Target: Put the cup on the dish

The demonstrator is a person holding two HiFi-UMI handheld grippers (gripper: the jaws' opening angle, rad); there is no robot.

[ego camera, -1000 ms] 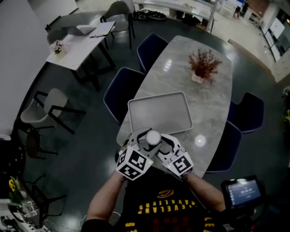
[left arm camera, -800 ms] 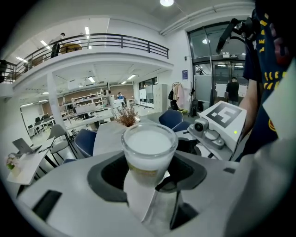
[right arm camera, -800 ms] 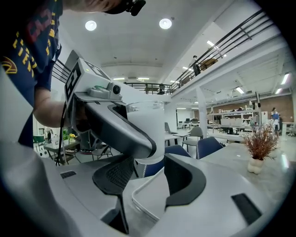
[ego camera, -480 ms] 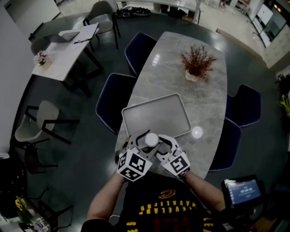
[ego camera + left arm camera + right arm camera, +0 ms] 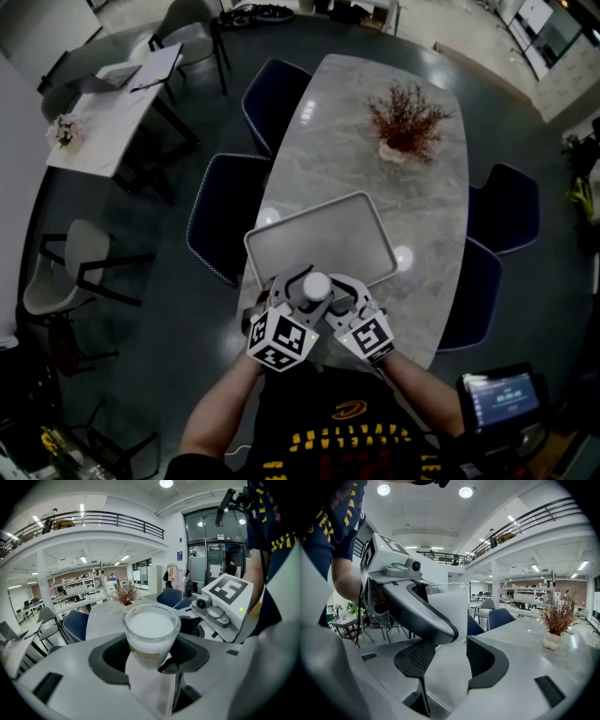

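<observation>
Near tray (image 5: 323, 234) | left tool (image 5: 150, 660) and right tool (image 5: 446, 663) both grip cup (image 5: 151, 627) | white inside

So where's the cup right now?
In the head view the cup is low in the middle, held between the left tongs and right tongs, just short of the tray.

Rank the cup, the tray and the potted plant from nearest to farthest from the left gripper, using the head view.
1. The cup, gripped between the jaws of the left gripper.
2. The tray, just ahead of the cup.
3. The potted plant, well beyond the tray, slightly right.
</observation>
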